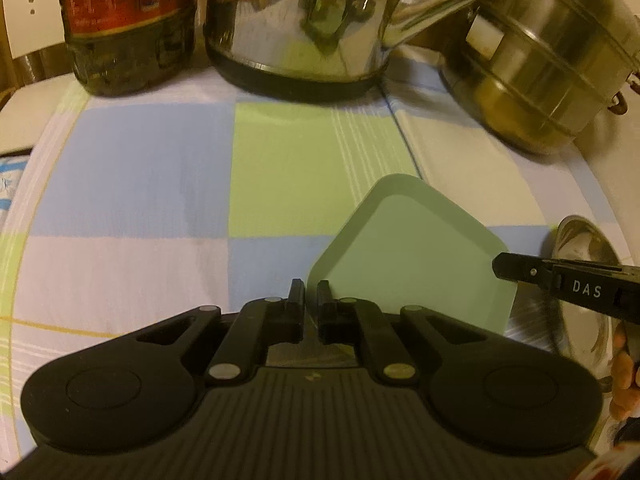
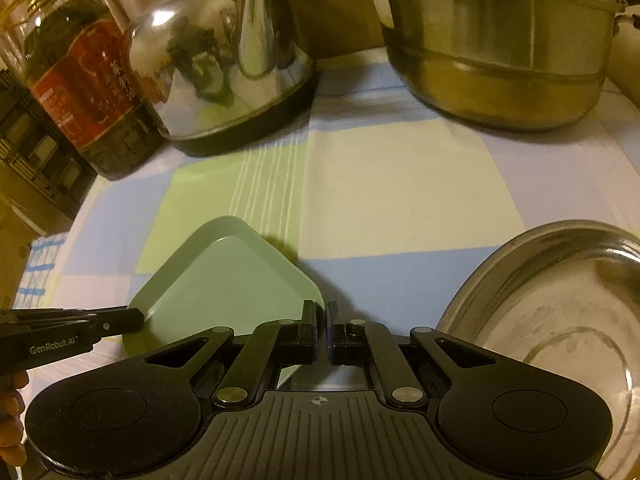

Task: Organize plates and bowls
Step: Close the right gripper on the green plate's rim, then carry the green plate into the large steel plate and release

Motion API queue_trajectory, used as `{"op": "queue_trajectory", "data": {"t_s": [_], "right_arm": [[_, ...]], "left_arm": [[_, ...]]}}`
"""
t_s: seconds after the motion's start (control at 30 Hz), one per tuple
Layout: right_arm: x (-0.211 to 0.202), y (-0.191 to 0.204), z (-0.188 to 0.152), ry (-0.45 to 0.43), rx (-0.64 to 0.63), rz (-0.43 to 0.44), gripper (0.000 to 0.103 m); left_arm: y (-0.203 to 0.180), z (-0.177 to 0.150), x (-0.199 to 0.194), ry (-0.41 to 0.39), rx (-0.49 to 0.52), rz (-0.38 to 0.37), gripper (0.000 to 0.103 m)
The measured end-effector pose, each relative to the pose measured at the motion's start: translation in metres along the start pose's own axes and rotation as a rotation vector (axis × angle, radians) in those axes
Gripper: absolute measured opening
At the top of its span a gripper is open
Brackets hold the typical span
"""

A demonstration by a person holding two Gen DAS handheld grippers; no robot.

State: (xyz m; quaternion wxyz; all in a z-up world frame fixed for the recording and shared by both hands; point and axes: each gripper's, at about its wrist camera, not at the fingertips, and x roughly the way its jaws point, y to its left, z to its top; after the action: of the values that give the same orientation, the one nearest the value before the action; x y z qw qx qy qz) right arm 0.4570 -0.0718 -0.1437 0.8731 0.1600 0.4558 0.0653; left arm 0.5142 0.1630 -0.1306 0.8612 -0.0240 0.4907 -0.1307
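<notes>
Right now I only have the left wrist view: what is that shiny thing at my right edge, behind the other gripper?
Observer: A wide steel bowl, empty, on the cloth to the right of the green plate, with bare cloth between them.
Operator: Is the right gripper open?
Observer: No, the right gripper is shut, its tips at the plate's near right corner. I cannot tell whether it pinches the rim.
Operator: And my own tip, seen from the side?
Observer: The left gripper reaches the plate's left corner, at its rim.
</notes>
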Motion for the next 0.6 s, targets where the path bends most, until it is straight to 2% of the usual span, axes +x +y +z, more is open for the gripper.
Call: {"op": "queue_trajectory", "data": {"t_s": [0.3,0.6], "right_arm": [[-0.039,-0.014,0.004,-0.079,0.039,0.001,0.004],[-0.091,-0.063,-0.010,-0.116,0.104,-0.050,0.004]], "left_arm": [[-0.033,0.013,-0.025,-0.069,0.035,-0.015,0.005],[-0.102,0.004,-0.039,-0.097,0.109,-0.069,0.005]]}}
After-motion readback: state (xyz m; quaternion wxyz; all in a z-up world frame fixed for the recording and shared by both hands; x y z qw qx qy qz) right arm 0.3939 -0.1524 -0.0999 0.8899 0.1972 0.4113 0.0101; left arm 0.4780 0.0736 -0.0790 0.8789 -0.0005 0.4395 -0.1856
